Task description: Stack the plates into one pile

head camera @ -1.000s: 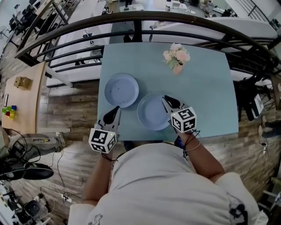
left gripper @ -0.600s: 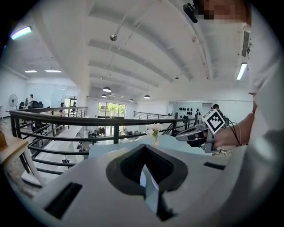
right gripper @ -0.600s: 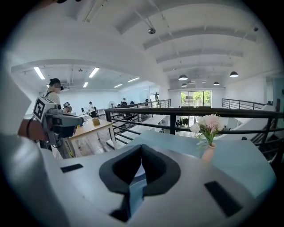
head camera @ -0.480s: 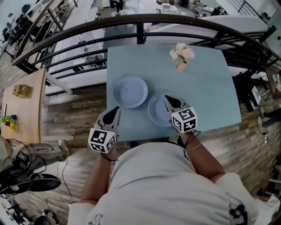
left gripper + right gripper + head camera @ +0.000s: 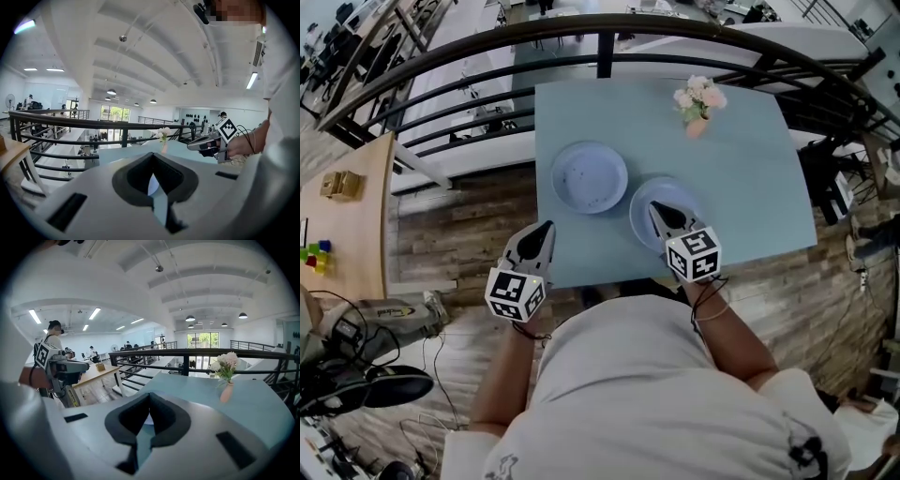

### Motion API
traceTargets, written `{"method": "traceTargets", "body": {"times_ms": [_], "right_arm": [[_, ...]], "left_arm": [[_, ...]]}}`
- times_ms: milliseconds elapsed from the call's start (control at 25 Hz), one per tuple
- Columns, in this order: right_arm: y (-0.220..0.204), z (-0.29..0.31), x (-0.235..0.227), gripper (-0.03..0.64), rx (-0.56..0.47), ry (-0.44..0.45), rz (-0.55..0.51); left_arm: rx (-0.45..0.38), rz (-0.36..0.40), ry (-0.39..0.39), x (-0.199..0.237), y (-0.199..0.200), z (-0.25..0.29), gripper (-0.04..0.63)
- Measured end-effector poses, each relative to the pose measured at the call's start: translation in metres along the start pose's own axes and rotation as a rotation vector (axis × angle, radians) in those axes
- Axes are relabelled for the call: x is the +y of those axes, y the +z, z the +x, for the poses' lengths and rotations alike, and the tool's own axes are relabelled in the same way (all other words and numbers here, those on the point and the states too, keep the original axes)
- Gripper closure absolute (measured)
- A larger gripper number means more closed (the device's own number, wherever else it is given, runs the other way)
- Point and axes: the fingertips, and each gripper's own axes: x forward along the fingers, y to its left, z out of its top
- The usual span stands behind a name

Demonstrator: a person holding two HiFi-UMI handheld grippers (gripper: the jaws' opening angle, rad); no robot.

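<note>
Right gripper [image 5: 655, 210] is hovering over near plate [image 5: 680, 194] by counter's [image 5: 750, 187] near edge, jaws closed, prob. empty; left gripper [image 5: 546, 229], closed on nothing, is idling at left edge; right's needing to reopen, pinch rim, carry level onto far plate [image 5: 589, 176].

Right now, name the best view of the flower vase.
The right gripper view: the flower vase stands side-on, near, unblocked. The head view shows the flower vase small from above; in the left gripper view the flower vase is tiny and distant.
</note>
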Motion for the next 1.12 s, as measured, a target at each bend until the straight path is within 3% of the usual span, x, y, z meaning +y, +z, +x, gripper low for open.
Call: {"method": "traceTargets", "body": {"times_ms": [520, 1120], "right_arm": [[-0.012, 0.042, 0.017, 0.611, 0.064, 0.085, -0.004], [-0.032, 0.101, -0.016, 0.562, 0.224, 0.181, -0.004]], "left_arm": [[0.047, -0.034, 0.027, 0.018, -0.021, -0.004, 0.591], [0.1, -0.104, 0.04, 0.03, -0.041, 0.049, 0.591]]}}
